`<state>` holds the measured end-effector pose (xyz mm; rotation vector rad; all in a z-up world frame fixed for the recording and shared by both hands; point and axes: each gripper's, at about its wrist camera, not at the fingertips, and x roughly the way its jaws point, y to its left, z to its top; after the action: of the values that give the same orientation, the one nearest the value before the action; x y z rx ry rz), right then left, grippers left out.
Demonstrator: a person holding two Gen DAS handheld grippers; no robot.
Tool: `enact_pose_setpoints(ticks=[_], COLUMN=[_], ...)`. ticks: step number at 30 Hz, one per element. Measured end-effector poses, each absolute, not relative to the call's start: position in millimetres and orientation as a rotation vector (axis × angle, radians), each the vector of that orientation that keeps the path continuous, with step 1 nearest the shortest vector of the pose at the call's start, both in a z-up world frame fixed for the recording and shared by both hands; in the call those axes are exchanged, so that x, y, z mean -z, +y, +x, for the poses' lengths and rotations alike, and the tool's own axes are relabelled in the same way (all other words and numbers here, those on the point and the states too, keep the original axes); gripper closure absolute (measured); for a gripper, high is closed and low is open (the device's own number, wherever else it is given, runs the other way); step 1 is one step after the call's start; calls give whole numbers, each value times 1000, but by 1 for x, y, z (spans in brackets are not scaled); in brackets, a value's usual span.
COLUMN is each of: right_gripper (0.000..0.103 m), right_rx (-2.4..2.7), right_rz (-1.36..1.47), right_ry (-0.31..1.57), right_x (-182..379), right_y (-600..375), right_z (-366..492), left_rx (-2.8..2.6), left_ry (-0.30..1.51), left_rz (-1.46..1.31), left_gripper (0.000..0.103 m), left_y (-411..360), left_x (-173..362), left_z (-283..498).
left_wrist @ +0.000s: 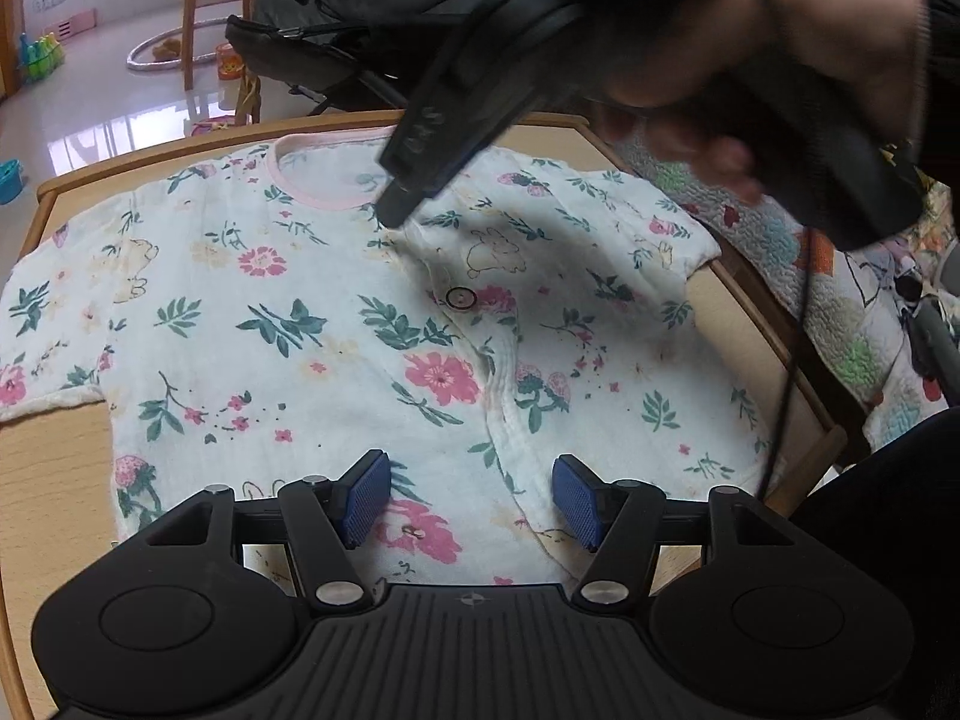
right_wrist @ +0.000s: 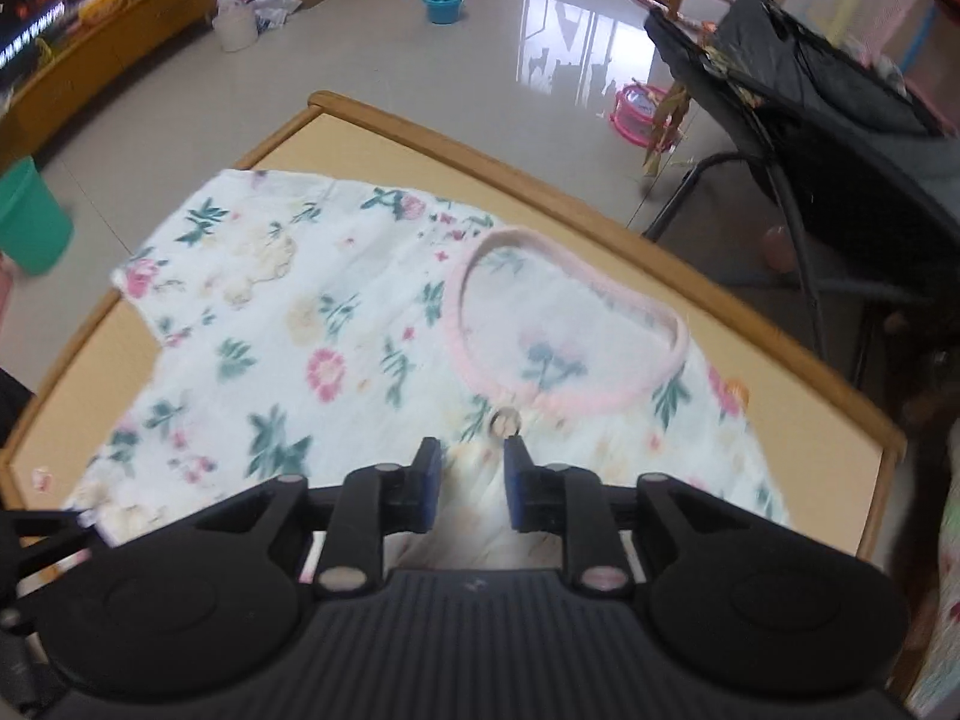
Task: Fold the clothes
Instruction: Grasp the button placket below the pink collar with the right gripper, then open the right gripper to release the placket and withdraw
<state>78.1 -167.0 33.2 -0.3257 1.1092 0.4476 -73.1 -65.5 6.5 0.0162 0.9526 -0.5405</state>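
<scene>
Left wrist view looks down on a small floral shirt spread flat, front up, on a wooden table with a raised rim. The shirt has short sleeves, a pink neckband at the far end and a buttoned placket running down its middle, with one round button showing clearly. The left gripper hovers over the hem end of the shirt, its blue pads spread well apart with nothing between them.

Above the shirt's chest, the right gripper comes in from the upper right, slanting steeply down so that its tip sits on or just above the placket below the neckband. A hand wraps the black handle from above, and a dark cable hangs from it.

Right wrist view shows that gripper's blue pads only partly closed, a narrow gap remaining, with the raised placket fabric lying in that gap just below a button. Whether the pads truly pinch the cloth cannot be told through the blur.

A quilted patchwork cover lies beside the table on the right.
</scene>
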Motion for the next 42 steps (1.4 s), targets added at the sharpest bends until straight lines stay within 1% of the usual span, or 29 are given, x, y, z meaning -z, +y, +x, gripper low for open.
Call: enact_pose_setpoints(ticks=[7,9,12,13,14,17,28,37,42], right_gripper=[80,86,88,93,95,97,97,97,93], right_rx=[-427,-427,-426,-422,-414,-391,-359,-341,-348], right_rz=[-341,-338,-334,-338,-346,-352,-288,-252,-252], right_ry=[1161,1168,1178,1179,1178,1158,1091,1104,1093], right_x=[-21,-19,-15,-14,-15,-17,-35,-17,-21], right_y=[-162,-161,-160,-159,-159,-158,-162,-162,-163], right_z=[94,97,102,103,103,104,107,115,109], left_rx=[550,553,555,556,556,558,559,559,558], left_ry=[945,944,941,941,941,938,933,930,935], left_rz=[5,-2,-8,-7,-7,-7,7,10,-12], left_gripper=[39,39,39,39,39,39,39,39,38], left_y=[-64,-63,-62,-62,-62,-62,-63,-63,-61], left_x=[-5,-4,-4,-3,-3,-3,-3,-3,-4], left_z=[-73,-73,-73,-73,-73,-74,-77,-79,-77])
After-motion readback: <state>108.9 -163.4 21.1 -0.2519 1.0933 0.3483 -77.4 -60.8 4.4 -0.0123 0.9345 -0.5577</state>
